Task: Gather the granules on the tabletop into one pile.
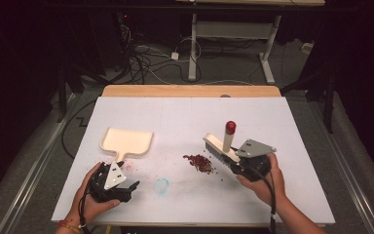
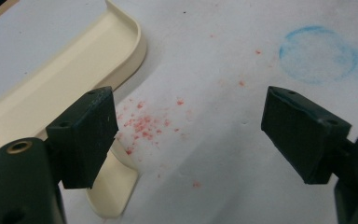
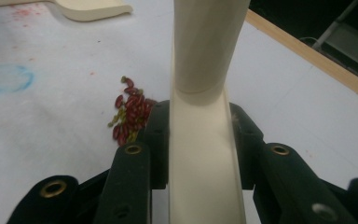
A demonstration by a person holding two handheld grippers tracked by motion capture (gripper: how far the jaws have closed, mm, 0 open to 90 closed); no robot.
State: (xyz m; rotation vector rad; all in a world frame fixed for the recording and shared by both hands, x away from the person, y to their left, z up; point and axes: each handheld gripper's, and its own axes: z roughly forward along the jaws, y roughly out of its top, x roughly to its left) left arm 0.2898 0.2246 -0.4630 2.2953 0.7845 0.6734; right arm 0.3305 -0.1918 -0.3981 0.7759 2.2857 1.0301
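A white table top [image 1: 185, 112] fills the middle of the high view. Right of centre, the right gripper [image 1: 237, 165], held in a person's hand, has its jaws closed on the cream body of a small brush [image 1: 221, 147]; the brush's handle stands up and ends in a red tip. Just left of the brush's bristles lies a small heap of dark red beans [image 1: 200, 163]. In the right gripper view the brush body [image 3: 204, 158] rises up the centre, pinched between the two black jaws, and the beans [image 3: 131, 115] sit just left of it.

At lower left of the high view, the left gripper [image 1: 126, 187] rests in the other hand with its jaws wide apart and nothing between them. A cream dustpan [image 1: 126, 141] lies just above it, well to the left of the beans. In the left gripper view the dustpan [image 2: 74, 60] fills the upper left, its handle beside one jaw, and a faint blue ring [image 2: 318, 53] marks the table at upper right.

The work appears to be at the sweeping stage, with the beans not yet in the dustpan. The next move likely calls for the left gripper to close on the dustpan's handle and steady it while the brush pushes the beans leftward.
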